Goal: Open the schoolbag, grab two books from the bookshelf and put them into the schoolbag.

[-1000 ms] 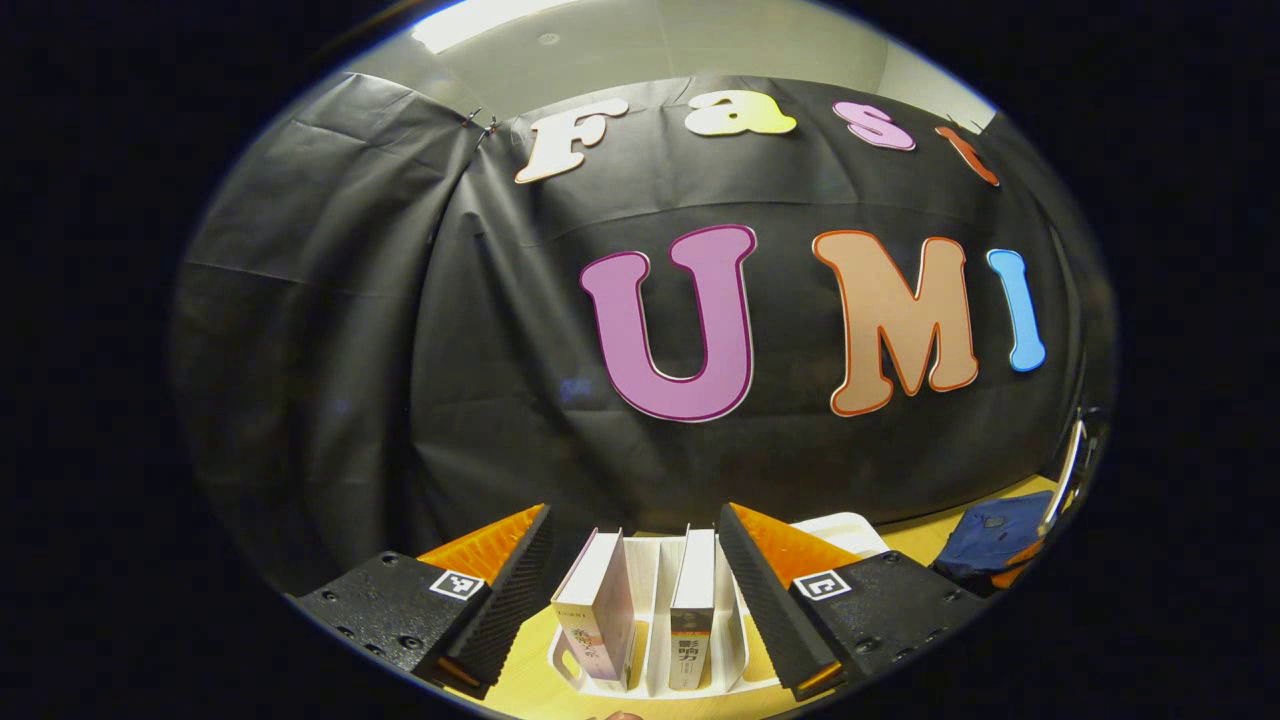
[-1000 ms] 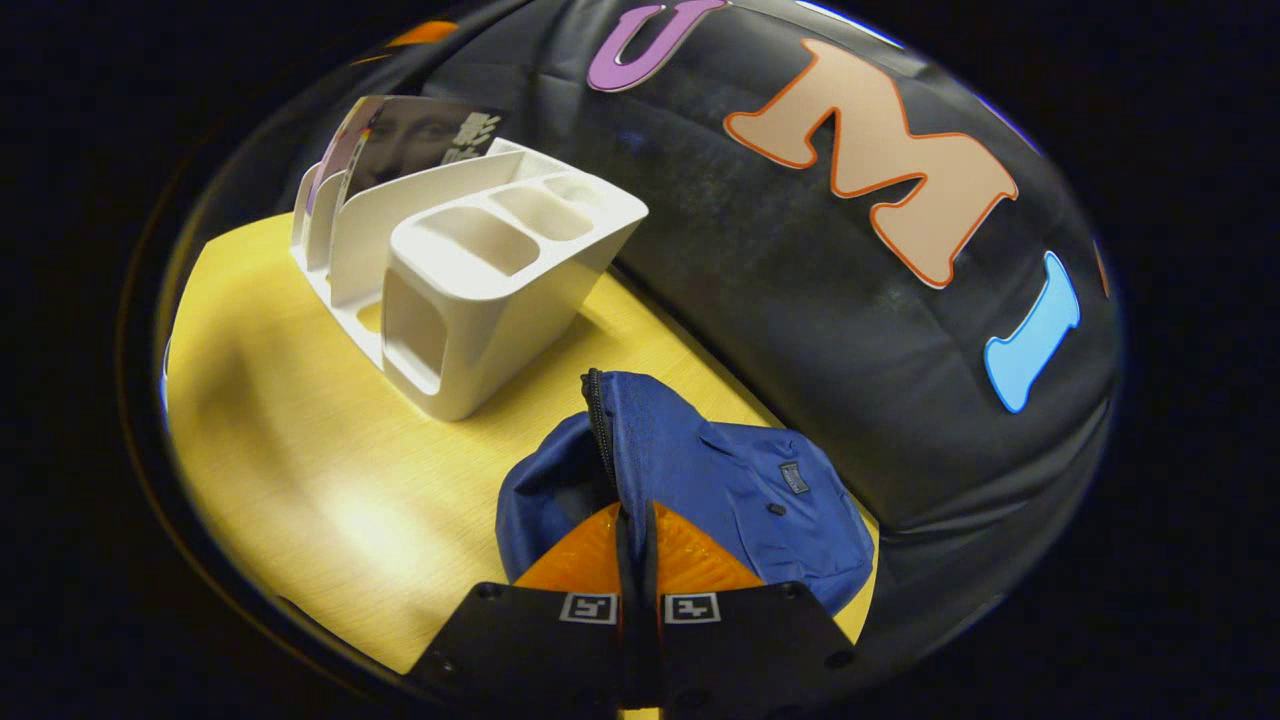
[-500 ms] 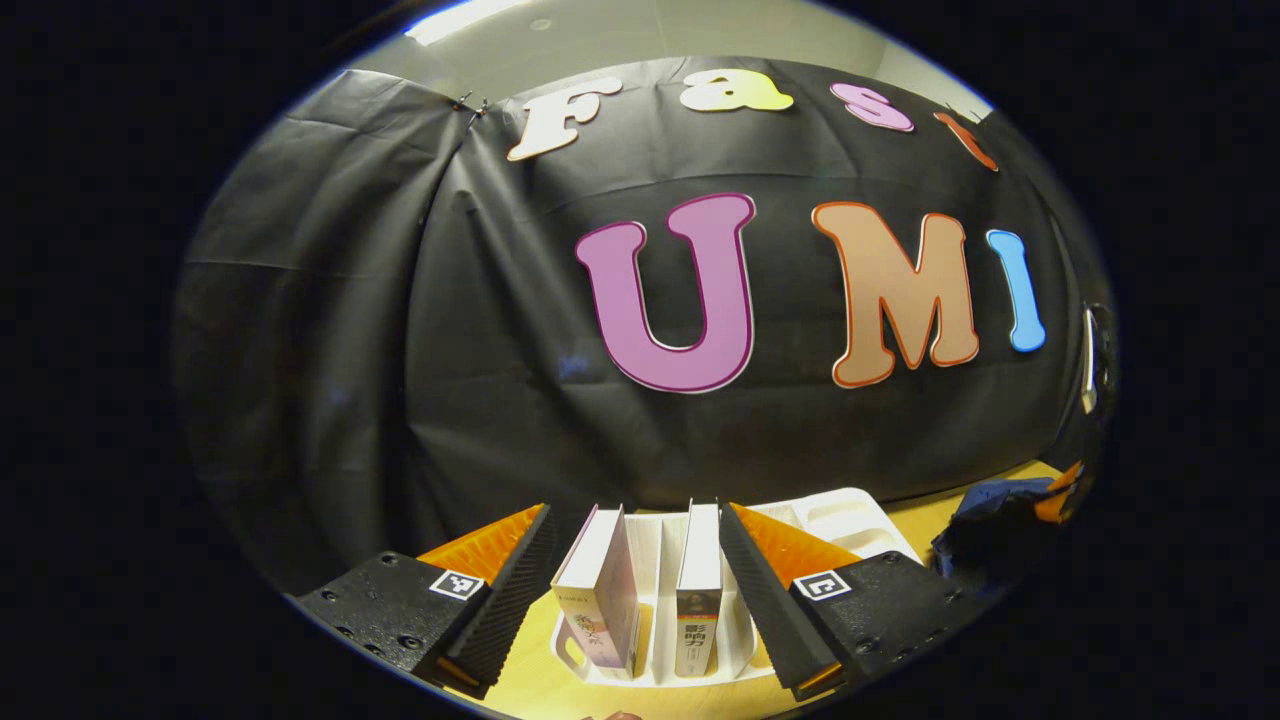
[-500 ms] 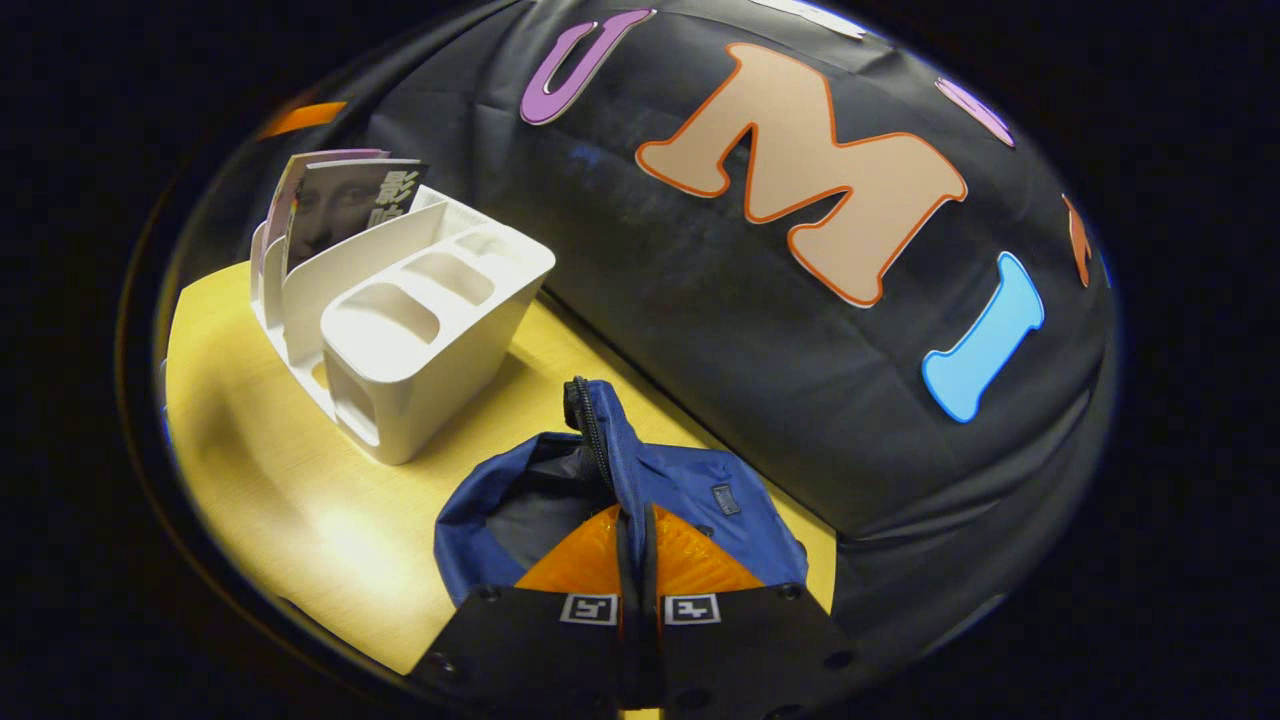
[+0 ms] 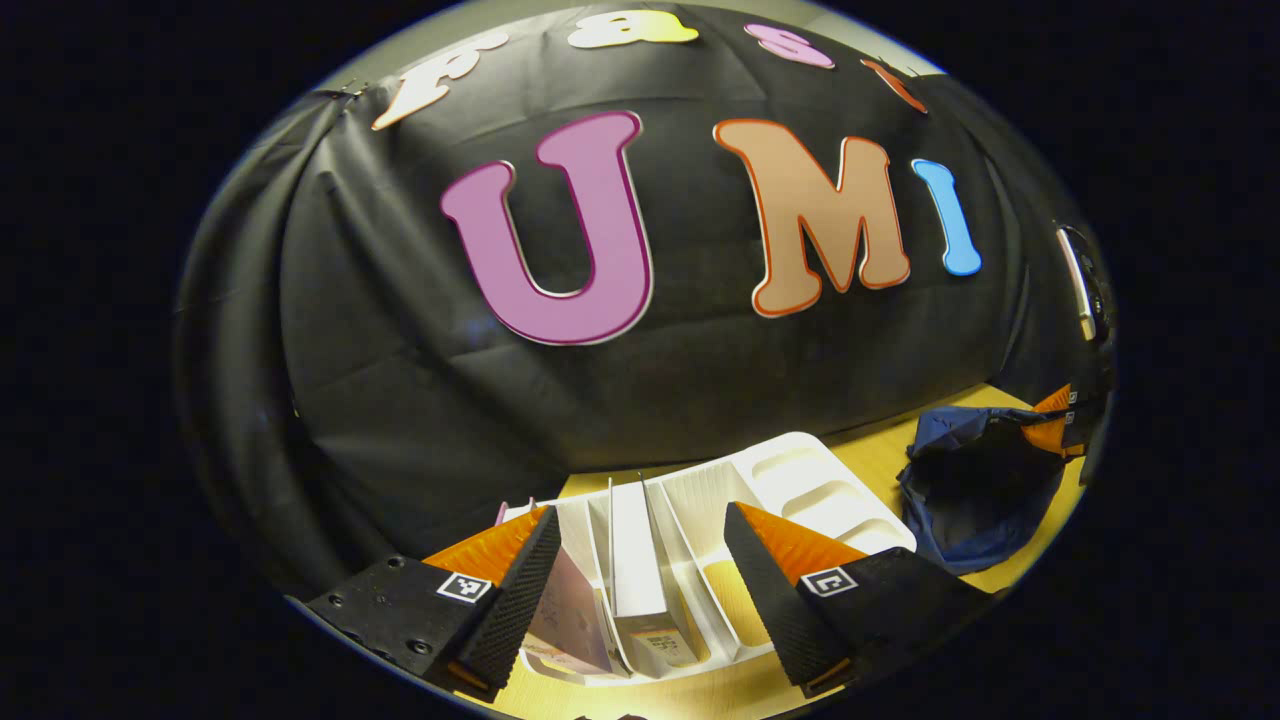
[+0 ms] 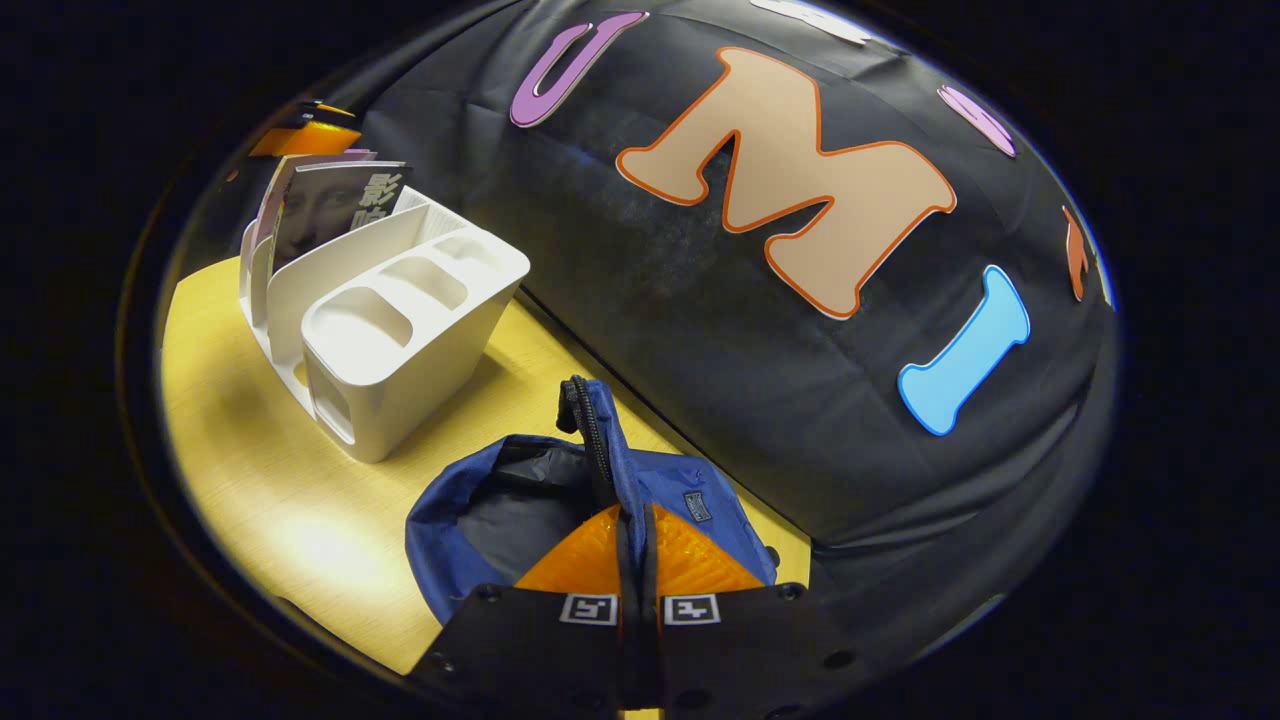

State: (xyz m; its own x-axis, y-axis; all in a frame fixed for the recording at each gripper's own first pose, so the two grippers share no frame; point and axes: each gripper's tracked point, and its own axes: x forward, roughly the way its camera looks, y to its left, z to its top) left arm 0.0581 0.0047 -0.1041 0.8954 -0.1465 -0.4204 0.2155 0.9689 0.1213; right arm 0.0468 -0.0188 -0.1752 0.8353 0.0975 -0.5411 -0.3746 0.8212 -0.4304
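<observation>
Wooden table (image 6: 250,480), black cloth wall (image 6: 700,340) directly behind.

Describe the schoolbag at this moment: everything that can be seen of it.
The schoolbag is blue soft fabric with a dark lining, a black zipper along its rim and a small patch on the front. It lies on the yellow table, mouth open. The right gripper is shut on its raised zipper edge.

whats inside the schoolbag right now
The schoolbag is held open by the right gripper, shut on its zipper edge. Only dark lining shows through the mouth, and no book is visible. The bottom of the bag is hidden by its own folds and the gripper.
</observation>
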